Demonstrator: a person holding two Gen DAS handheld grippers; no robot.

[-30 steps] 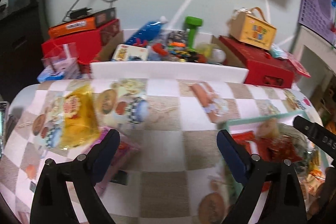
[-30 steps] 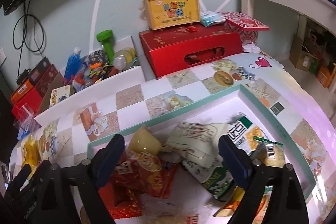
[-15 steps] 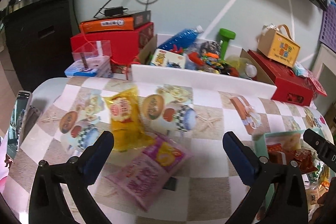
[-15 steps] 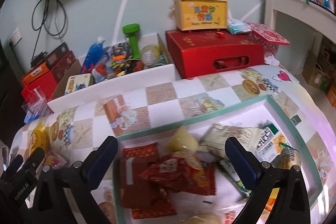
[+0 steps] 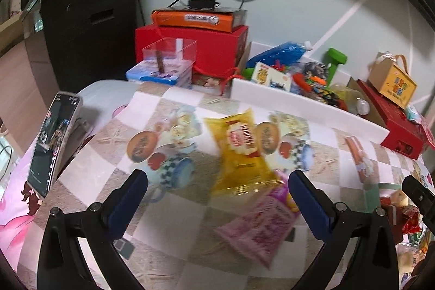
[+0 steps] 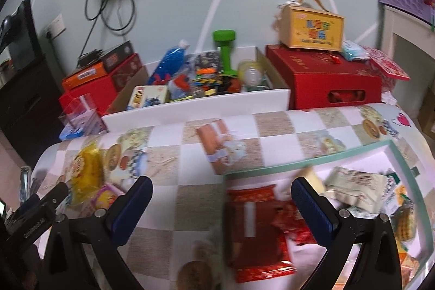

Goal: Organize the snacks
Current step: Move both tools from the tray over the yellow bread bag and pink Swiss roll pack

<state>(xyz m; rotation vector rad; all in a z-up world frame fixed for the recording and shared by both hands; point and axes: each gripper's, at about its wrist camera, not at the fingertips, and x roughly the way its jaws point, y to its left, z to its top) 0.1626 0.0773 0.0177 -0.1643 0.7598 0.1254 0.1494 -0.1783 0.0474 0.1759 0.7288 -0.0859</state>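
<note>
On checkered tablecloth (image 5: 168, 211): yellow snack bag (image 5: 242, 148), pink snack bag (image 5: 261, 222) touching its near end. Left gripper (image 5: 217, 197) over both, jaws spread wide, nothing held. Right of bags: teal-rimmed tray (image 6: 307, 162) with red packets (image 6: 255, 222); right gripper (image 6: 221, 203) above its left rim, released, empty.
</note>
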